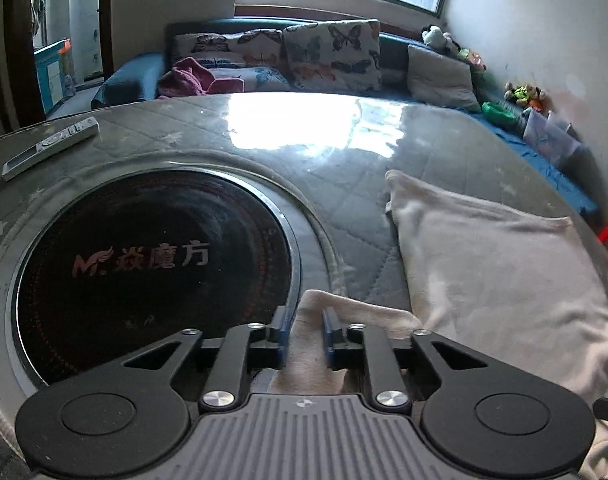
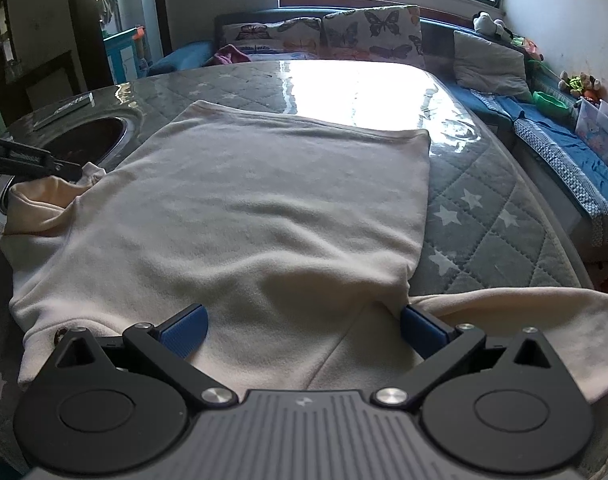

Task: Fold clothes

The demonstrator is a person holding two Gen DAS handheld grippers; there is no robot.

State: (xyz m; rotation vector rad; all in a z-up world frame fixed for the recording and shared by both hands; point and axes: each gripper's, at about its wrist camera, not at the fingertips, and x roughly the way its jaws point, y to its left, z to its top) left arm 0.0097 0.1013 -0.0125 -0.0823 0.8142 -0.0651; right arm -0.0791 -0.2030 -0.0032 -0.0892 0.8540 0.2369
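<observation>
The left gripper [image 1: 306, 330] has its jaws drawn in on the end of a cream sleeve [image 1: 344, 312], a fold of cloth pinched between the two blue pads just over the near right rim of a dark round hob [image 1: 151, 264] set into the surface. The right gripper [image 2: 304, 330] hangs with its jaws wide apart above the near part of the garment [image 2: 263, 208], one pad low over the chest cloth and the other at the seam where the right sleeve [image 2: 524, 308] runs off to the right; nothing lies between them.

The garment is a cream fleece top spread flat on the quilted, star-printed surface [image 2: 484, 220]. Its long axis runs from near to far, with the straight hem at the far end, close to the bright glare from the window. The left sleeve leads out to the left, toward the hob, and that is the piece the left gripper holds, as the right wrist view also shows at its left edge.

The coming move probably turns on this: the body lies to the right of the held sleeve, so the sleeve would be carried right, across the long axis, onto the chest. The left hand is plainly the nearer for that. The right sleeve lies just beside the right gripper's outer pad, an easy next grasp.

A remote control [image 1: 51, 148] lies far left on the surface, well apart from the cloth.
</observation>
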